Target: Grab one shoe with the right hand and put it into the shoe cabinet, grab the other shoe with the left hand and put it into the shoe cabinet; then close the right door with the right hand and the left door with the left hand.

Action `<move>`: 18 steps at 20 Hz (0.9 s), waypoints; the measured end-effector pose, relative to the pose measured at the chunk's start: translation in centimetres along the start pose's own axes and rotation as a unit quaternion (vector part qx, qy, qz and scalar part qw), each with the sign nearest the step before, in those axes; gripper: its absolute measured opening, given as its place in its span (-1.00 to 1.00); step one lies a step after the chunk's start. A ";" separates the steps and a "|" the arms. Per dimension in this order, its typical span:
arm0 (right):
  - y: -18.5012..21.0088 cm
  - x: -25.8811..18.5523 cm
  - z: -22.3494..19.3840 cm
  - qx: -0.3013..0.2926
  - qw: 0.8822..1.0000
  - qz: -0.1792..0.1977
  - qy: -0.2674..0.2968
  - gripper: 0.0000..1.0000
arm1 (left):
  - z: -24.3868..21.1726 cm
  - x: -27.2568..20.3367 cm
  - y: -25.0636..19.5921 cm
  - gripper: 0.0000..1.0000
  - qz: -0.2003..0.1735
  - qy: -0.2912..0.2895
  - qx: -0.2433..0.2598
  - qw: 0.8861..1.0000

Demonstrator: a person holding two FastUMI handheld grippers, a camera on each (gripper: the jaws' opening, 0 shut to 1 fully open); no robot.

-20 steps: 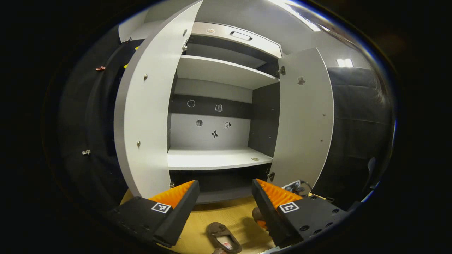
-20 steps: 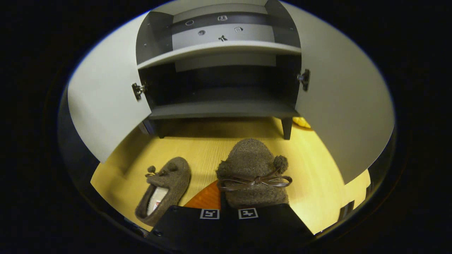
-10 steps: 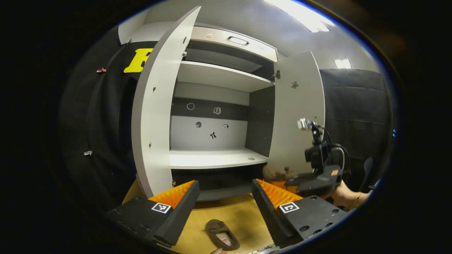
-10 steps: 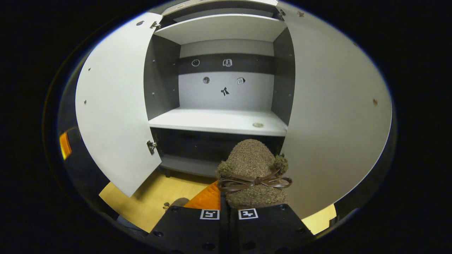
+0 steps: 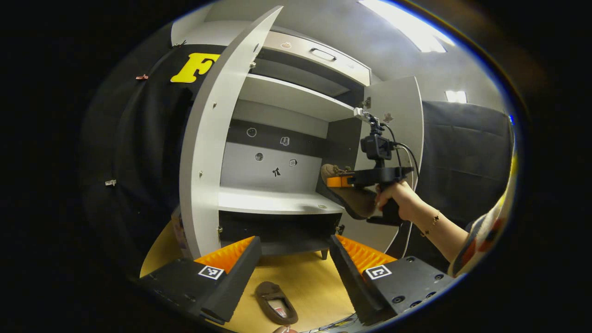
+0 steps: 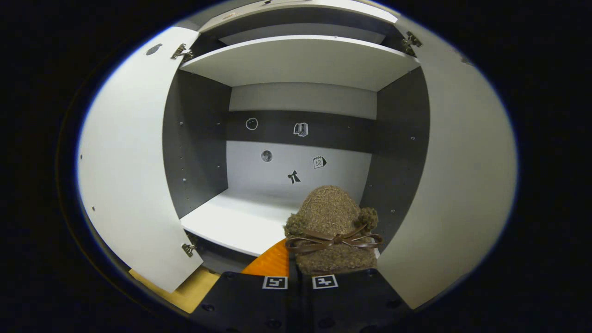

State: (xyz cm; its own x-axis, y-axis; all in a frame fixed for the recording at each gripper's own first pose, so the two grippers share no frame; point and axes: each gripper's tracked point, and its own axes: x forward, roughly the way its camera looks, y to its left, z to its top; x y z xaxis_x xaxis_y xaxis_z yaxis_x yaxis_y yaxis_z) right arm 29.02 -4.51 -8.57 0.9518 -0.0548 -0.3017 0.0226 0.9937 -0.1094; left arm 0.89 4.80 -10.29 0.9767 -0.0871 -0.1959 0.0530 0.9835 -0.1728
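My right gripper (image 6: 296, 266) is shut on a brown fuzzy slipper (image 6: 330, 229) with a leather bow, held up level with the cabinet's middle shelf (image 6: 240, 224). In the left gripper view that same slipper (image 5: 349, 196) hangs at the cabinet's right front edge, carried by the right gripper (image 5: 340, 181) and a hand (image 5: 397, 201). The other brown slipper (image 5: 276, 303) lies on the wooden floor (image 5: 305, 282), below my open left gripper (image 5: 295, 263), which holds nothing. Both cabinet doors stand open: the left door (image 5: 208, 152) and the right door (image 5: 393, 115).
The cabinet has a white middle shelf (image 5: 277, 201), an upper shelf (image 5: 296, 97) and a dark lower compartment (image 5: 277, 231). Small stickers dot its back wall (image 6: 296, 162). A person's forearm (image 5: 444, 233) reaches in from the right.
The right gripper has lifted its slipper from near the floor up to the middle shelf and closer to the cabinet. My left gripper has barely shifted and stays open.
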 end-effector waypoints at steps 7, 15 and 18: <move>-0.9 13.1 1.0 0.001 0.999 -0.006 0.034 -0.92 | -1.3 0.7 1.1 0.89 0.018 0.020 0.057 0.998; -2.1 23.0 -5.4 0.032 0.992 -0.024 0.124 -0.91 | -1.4 1.1 3.3 0.90 0.051 0.028 0.030 0.998; -2.5 23.6 -5.9 0.068 0.988 -0.029 0.136 -0.92 | -1.4 1.2 4.3 0.90 0.066 0.032 0.024 0.997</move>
State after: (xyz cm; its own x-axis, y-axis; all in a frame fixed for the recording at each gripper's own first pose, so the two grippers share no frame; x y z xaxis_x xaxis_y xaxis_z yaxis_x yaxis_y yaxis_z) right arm 49.60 -8.86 -21.01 0.8301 -0.1187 -0.5449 0.1340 0.9909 -0.0117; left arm 1.95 8.69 -12.65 0.9605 0.0346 -0.2762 -0.0632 0.9935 -0.0950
